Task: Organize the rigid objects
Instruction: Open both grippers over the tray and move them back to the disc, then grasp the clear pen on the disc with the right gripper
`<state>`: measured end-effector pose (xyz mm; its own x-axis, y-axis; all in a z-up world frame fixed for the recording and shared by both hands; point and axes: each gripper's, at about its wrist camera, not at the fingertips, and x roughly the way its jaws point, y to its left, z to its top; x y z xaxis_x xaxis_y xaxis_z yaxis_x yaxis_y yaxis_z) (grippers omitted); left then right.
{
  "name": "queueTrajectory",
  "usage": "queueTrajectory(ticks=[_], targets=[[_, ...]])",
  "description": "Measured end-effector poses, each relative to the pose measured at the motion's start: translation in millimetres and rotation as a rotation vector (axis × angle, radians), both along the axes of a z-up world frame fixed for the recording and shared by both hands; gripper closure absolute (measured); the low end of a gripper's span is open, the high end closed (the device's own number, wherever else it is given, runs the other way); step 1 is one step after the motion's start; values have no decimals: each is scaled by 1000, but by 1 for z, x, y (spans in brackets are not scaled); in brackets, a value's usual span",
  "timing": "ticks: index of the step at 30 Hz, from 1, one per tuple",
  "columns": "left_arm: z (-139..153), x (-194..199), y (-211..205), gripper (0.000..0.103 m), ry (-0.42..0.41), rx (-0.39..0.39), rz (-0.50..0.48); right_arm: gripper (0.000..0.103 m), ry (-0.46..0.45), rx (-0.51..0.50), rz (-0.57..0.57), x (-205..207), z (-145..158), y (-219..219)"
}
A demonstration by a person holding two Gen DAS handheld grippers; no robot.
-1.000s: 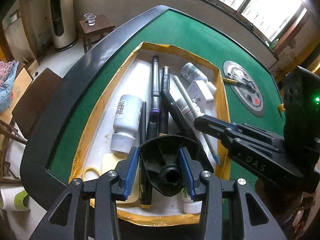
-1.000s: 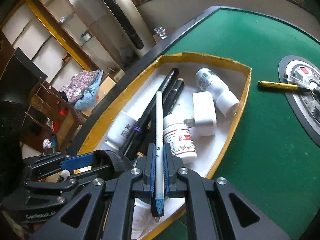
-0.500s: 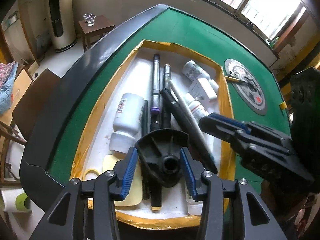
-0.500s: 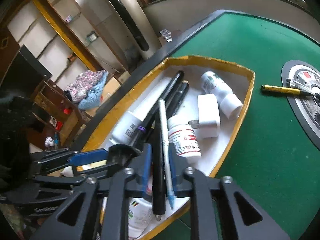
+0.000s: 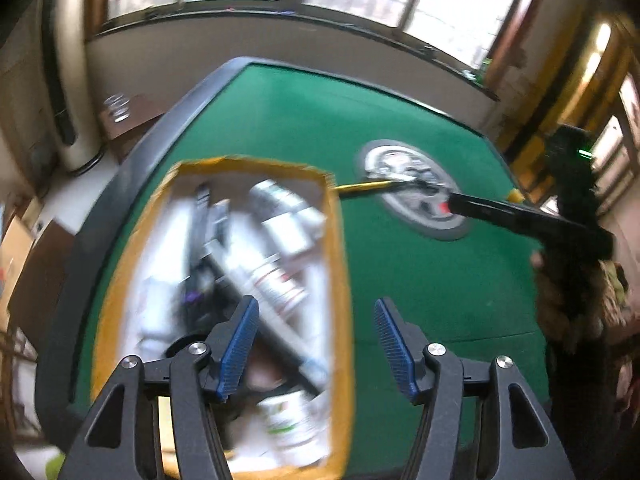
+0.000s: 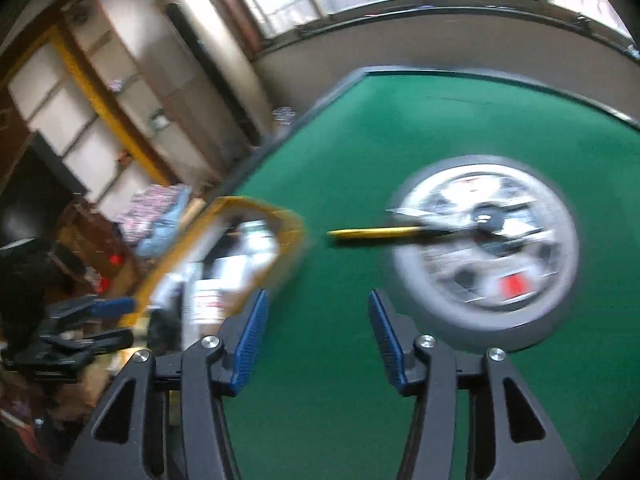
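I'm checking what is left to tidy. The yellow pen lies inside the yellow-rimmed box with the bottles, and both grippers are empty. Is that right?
Not quite. The yellow pen lies outside the yellow-rimmed box, on the green felt, its far end on the round centre plate; the right wrist view shows it. The rest stands: the left gripper and right gripper, jaws just opened, hold nothing.

Box contents [image 5: 276, 248] smeared by blur

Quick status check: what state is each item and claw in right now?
left claw: open, empty, jaws just opening.
right claw: open, empty, jaws just opening.
yellow pen: lying flat on the green felt, outside the box.
cardboard box: open-topped, full of pens and bottles, blurred.
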<state>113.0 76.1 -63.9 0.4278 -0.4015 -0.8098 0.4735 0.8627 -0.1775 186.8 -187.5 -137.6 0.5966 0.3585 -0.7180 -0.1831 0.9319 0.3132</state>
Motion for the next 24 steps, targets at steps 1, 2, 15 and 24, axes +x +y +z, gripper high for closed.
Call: queueTrajectory(ticks=[1, 2, 15, 24], targets=[[1, 2, -5, 39, 0, -3, -12, 52, 3, -47, -16, 8, -2, -13], [2, 5, -13, 39, -1, -7, -29, 52, 13, -100, -21, 19, -5, -25], [2, 40, -58, 39, 22, -9, -106, 52, 134, -312, 46, 117, -66, -69], [-17, 78, -83, 40, 84, 36, -154, 79, 123, -362, 143, 96, -69, -56]])
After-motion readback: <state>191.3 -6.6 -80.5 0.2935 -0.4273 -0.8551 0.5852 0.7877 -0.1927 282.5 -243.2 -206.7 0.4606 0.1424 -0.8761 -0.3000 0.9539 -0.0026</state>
